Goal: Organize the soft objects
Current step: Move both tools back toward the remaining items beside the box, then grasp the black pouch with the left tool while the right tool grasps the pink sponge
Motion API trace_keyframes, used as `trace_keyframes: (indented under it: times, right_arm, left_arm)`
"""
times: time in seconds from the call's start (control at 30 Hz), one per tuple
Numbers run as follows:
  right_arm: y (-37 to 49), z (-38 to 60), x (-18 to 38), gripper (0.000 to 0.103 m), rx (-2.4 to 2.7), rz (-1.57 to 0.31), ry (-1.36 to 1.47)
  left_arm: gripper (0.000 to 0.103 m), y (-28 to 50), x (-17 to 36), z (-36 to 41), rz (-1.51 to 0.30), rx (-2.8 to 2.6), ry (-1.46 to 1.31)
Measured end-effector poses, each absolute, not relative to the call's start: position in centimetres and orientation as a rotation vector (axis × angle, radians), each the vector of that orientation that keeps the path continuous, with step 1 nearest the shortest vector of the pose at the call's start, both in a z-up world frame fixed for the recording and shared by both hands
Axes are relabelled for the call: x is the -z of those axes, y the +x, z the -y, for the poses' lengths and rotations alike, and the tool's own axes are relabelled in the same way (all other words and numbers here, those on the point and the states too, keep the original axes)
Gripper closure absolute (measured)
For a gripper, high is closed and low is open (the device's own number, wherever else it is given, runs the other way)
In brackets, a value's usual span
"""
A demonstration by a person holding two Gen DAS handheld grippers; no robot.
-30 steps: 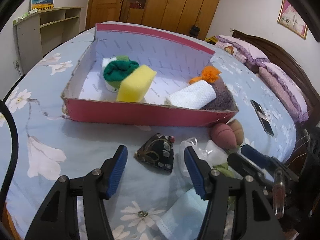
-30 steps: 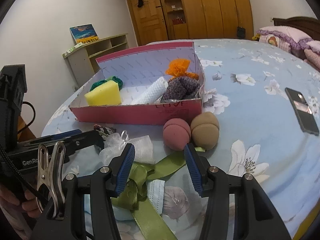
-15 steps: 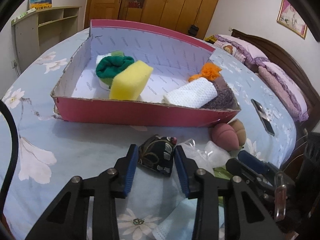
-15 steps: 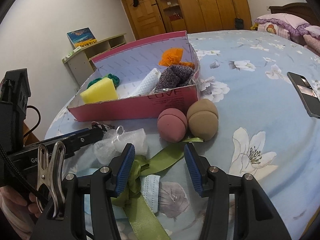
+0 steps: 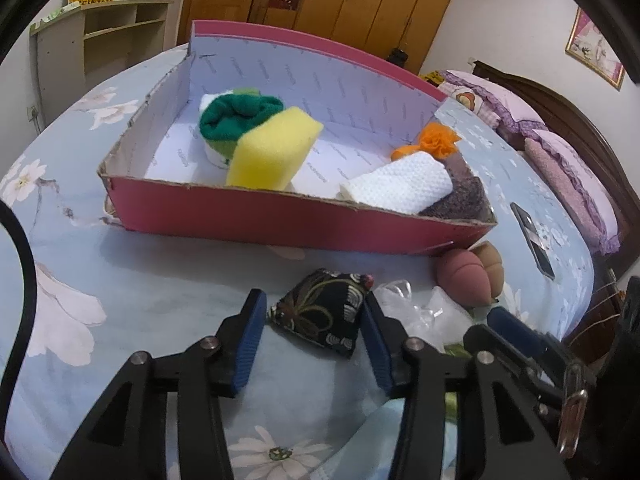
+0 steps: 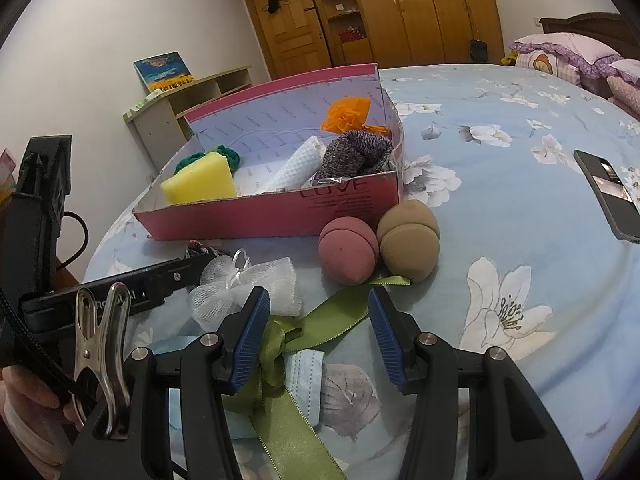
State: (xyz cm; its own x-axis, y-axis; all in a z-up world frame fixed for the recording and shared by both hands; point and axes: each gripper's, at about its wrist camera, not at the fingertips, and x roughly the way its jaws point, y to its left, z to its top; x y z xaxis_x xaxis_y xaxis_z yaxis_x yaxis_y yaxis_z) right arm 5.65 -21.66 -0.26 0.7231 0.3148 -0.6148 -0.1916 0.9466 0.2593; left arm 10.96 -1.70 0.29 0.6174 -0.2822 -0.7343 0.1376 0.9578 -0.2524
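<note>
While the pink box (image 5: pixel 280 220) already holds a yellow sponge (image 5: pixel 272 156), rolled cloths and a sock, much waits on the bed: the left gripper (image 5: pixel 314 332), jaws just reopened, brackets the black pouch (image 5: pixel 320 312); the right gripper (image 6: pixel 318 320) hangs spread over the green ribbon (image 6: pixel 336 316).

The right gripper (image 6: pixel 316 330) hangs open over a green satin ribbon (image 6: pixel 332 320) on the floral blue bed (image 6: pixel 500 216), near a pink cardboard box (image 6: pixel 280 212) holding a yellow sponge (image 6: pixel 200 184).
</note>
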Motion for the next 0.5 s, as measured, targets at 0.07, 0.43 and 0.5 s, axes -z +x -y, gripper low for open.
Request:
trace_keyframes:
  times: [0.07, 0.43, 0.5]
  right_arm:
    - [5.8, 21.7, 0.1, 0.05, -0.277, -0.709, 0.178]
    - [7.3, 21.1, -0.7, 0.05, -0.238, -0.695, 0.124]
    - [7.6, 20.9, -0.7, 0.05, -0.239, -0.703, 0.118]
  left_arm:
    - [0.059, 10.8, -0.4, 1.9, -0.865, 0.253, -0.163]
    - [0.06, 9.6, -0.8, 0.6, -0.835, 0.256, -0.187]
    - [0.06, 9.4, -0.9, 0.6, -0.825, 0.249, -0.185]
